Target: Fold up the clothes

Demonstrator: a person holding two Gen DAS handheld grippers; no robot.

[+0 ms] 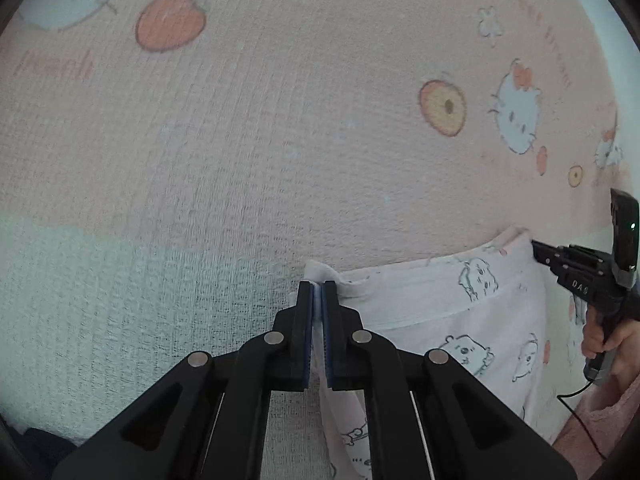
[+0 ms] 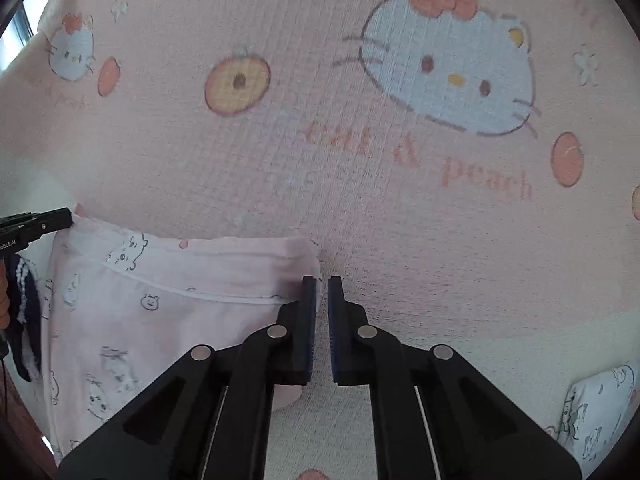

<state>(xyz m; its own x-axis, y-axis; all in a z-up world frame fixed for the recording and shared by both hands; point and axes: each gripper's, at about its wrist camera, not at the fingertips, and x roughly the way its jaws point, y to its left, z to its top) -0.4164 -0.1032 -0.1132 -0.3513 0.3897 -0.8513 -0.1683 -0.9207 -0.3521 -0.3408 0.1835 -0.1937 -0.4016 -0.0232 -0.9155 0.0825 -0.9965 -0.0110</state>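
I see the pale pink bear-print cotton garment [image 1: 448,308] stretched lengthwise between my tools over the pink cat-and-peach printed bedsheet [image 1: 280,120]. My left tool [image 1: 317,292] is clamped on one corner. My right tool [image 2: 321,286] pinches the opposite corner, jaws nearly closed.

Two handheld grippers, left gripper [image 1: 317,292] and right gripper [image 2: 322,288]: matte black linkage arms with round silver pivot pins, blue ribbed pads [image 1: 307,332] inside each finger, white lettering on the body, thin black cable [image 1: 580,394] below the grip, a pink sleeve [image 1: 608,416] beneath that.
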